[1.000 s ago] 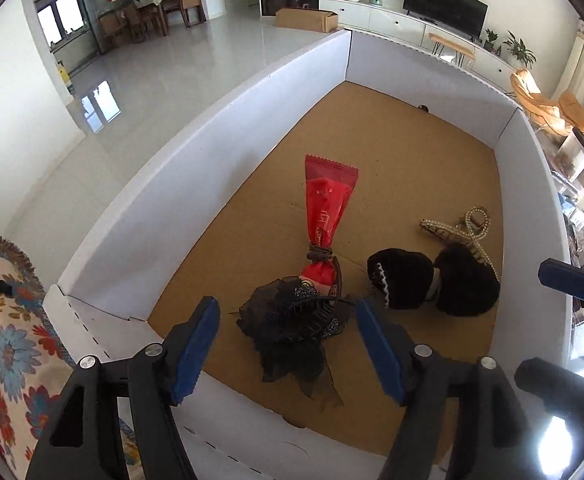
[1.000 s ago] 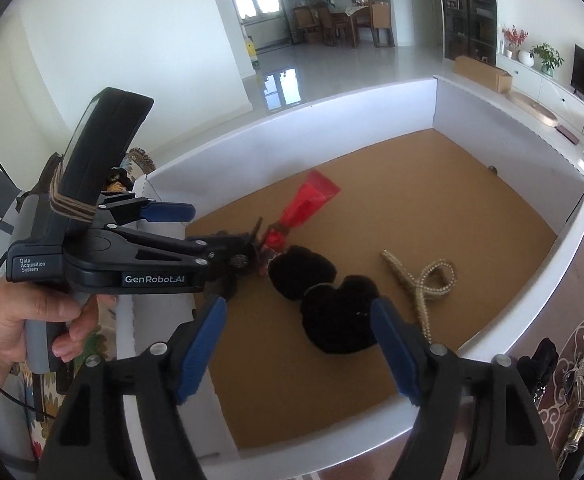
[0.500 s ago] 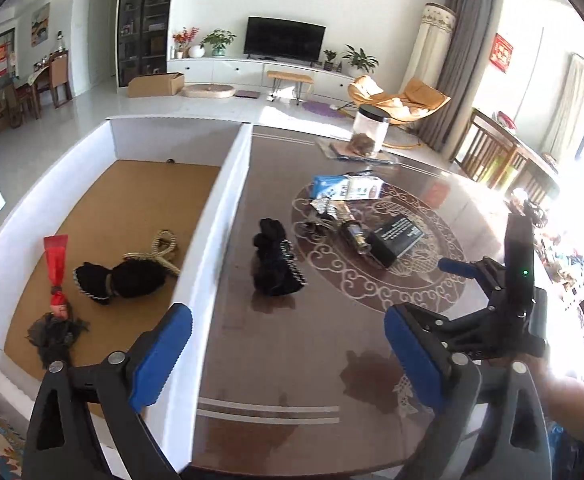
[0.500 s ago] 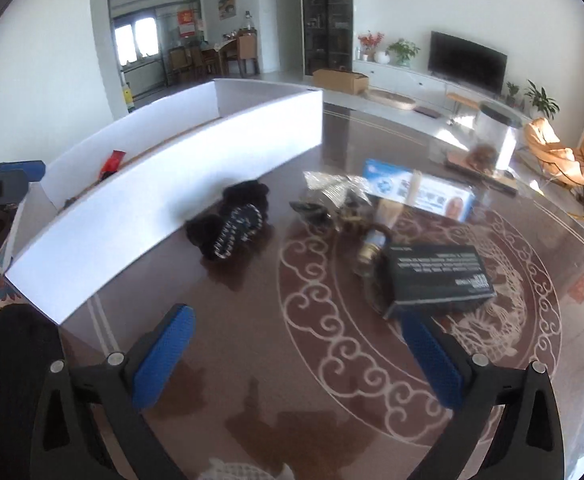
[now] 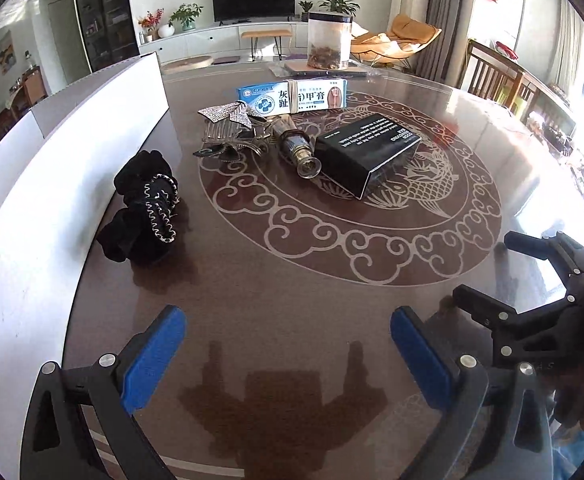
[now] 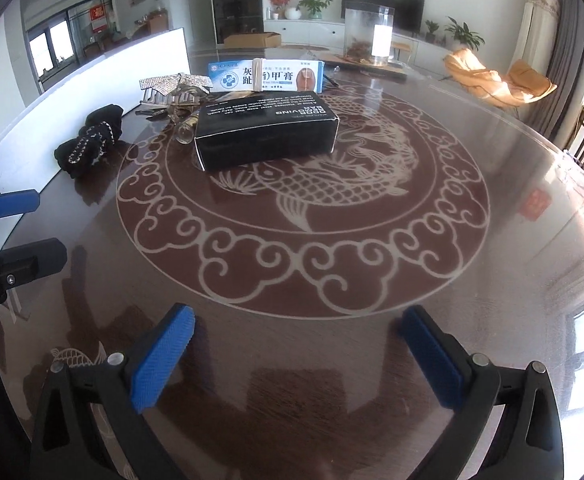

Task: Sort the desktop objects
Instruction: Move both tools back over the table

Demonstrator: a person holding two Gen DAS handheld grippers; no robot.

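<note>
left gripper (image 5: 286, 346) released, empty | right gripper (image 6: 296, 342) released, empty | surface (image 6: 372, 280): 1 black box (image 6: 266, 136), 1 blue-white carton (image 6: 266, 76), 1 black scrunchie (image 5: 144, 208), 1 bottle (image 5: 298, 148)

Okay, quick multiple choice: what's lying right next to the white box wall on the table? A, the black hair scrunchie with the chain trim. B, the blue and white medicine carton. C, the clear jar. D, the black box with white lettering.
A: the black hair scrunchie lies right beside the white box wall, while the black box, medicine carton and clear jar sit farther out on the table.
</note>
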